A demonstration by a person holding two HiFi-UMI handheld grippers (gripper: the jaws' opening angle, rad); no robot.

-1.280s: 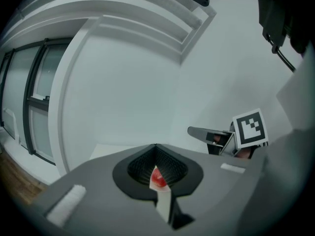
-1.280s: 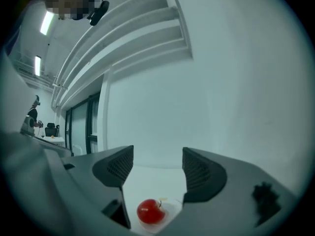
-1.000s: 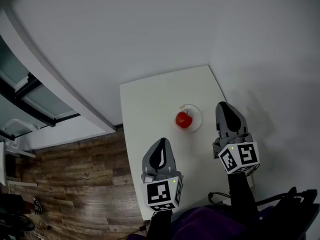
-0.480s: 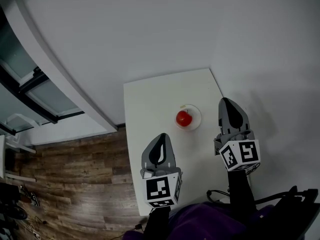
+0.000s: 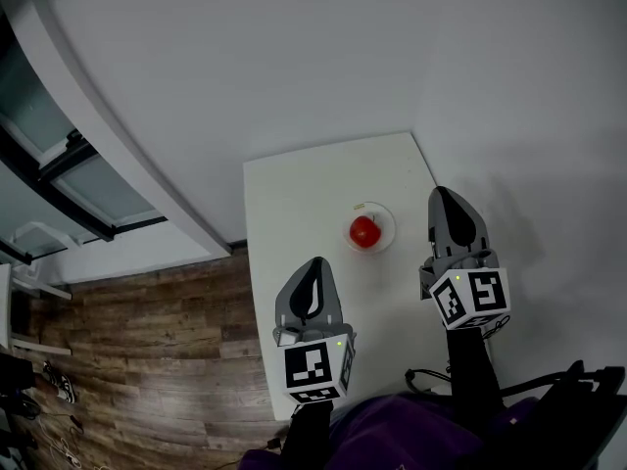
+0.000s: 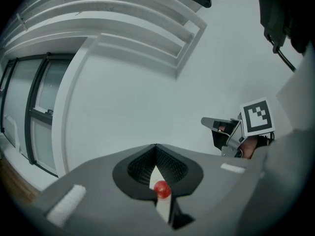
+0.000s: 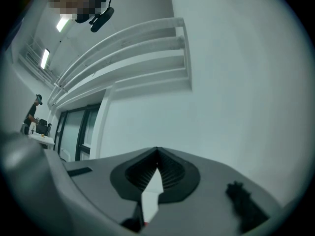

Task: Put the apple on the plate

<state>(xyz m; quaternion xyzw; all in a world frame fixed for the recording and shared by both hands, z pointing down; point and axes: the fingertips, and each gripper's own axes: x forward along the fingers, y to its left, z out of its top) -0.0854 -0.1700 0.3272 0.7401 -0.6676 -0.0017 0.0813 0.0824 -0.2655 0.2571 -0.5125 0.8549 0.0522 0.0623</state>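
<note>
A red apple (image 5: 364, 230) sits on a small pale plate (image 5: 383, 217) in the middle of a white table (image 5: 294, 204). My left gripper (image 5: 315, 264) hovers over the table's near left part, short of the plate, its jaws shut with nothing in them. In the left gripper view the apple (image 6: 161, 190) shows through the slit under the closed left gripper (image 6: 156, 149). My right gripper (image 5: 443, 196) hangs at the table's right edge, beside the plate, shut and empty. The right gripper view shows the right gripper (image 7: 157, 151) closed, pointing at the wall.
The small table stands in a corner of white walls (image 5: 294, 57). Wooden floor (image 5: 147, 341) and a glazed door frame (image 5: 59, 184) lie to the left. Black cables (image 5: 431, 384) hang near the person's body. A distant person (image 7: 34, 113) stands far off.
Both grippers have lifted a little and then held still. The apple has stayed on the plate.
</note>
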